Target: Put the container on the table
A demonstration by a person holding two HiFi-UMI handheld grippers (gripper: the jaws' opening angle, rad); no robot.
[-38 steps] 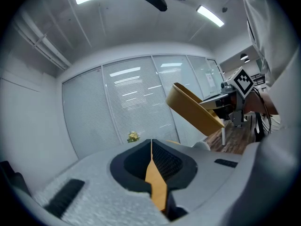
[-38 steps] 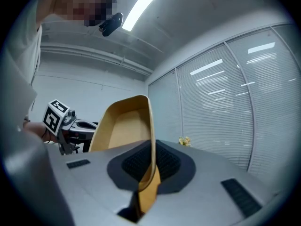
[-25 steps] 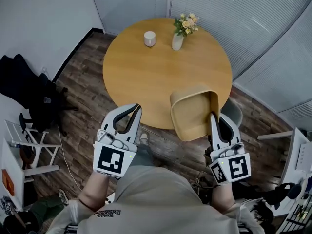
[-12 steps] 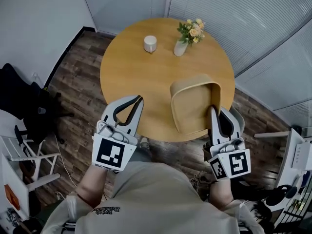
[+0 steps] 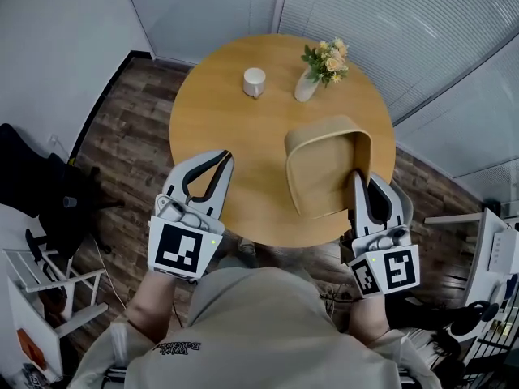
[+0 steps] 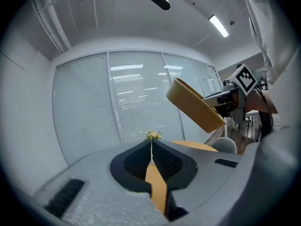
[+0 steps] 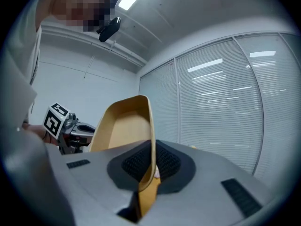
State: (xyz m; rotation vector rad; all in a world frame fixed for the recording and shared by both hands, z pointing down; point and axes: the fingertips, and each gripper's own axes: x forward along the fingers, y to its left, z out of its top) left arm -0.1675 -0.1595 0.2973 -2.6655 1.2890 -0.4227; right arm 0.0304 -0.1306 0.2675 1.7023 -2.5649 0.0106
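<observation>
A round wooden table is seen at the centre of the frame. A tan container is held over its lower right edge, its right wall clamped between the jaws of the right gripper. The container is tilted, its opening turned up and leftward, and its long axis runs from the lower to the upper frame. The left gripper is seen at lower left, jaws closed together on nothing. A flower vase and a white cup are set at the table's upper part.
</observation>
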